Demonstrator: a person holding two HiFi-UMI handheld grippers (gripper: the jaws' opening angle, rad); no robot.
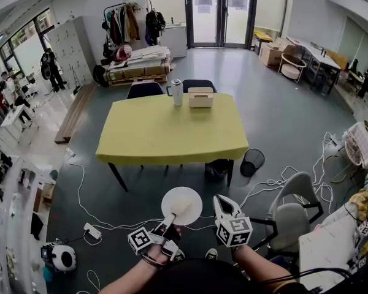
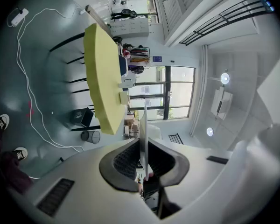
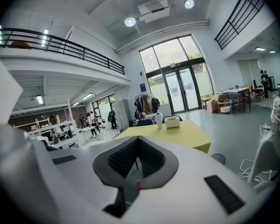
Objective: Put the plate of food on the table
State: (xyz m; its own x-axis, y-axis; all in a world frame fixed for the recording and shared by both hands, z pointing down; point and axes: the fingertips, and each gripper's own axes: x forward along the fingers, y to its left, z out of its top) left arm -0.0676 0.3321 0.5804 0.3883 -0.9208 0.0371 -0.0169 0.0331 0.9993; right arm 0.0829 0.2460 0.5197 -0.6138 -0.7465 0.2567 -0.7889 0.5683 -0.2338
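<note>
A round white plate [image 1: 183, 204] hangs over the floor in front of me, its upper face pale, with no food that I can make out. My left gripper [image 1: 173, 215] is shut on its near rim. In the left gripper view the plate [image 2: 143, 129] shows edge-on, pinched between the dark pads of the left gripper [image 2: 143, 161]. My right gripper [image 1: 221, 202] floats just right of the plate, shut, with nothing in it; in its own view the right gripper [image 3: 136, 168] is empty. The yellow table [image 1: 172, 130] stands a few steps ahead and also shows as the table [image 3: 179, 134].
On the table's far edge stand a white bottle [image 1: 177, 92] and a pale box [image 1: 200, 97]. Two dark chairs [image 1: 144, 89] sit behind it. A black bin [image 1: 253, 162] stands by its right leg. White cables [image 1: 86, 207] trail on the floor. A grey chair [image 1: 291, 216] is at my right.
</note>
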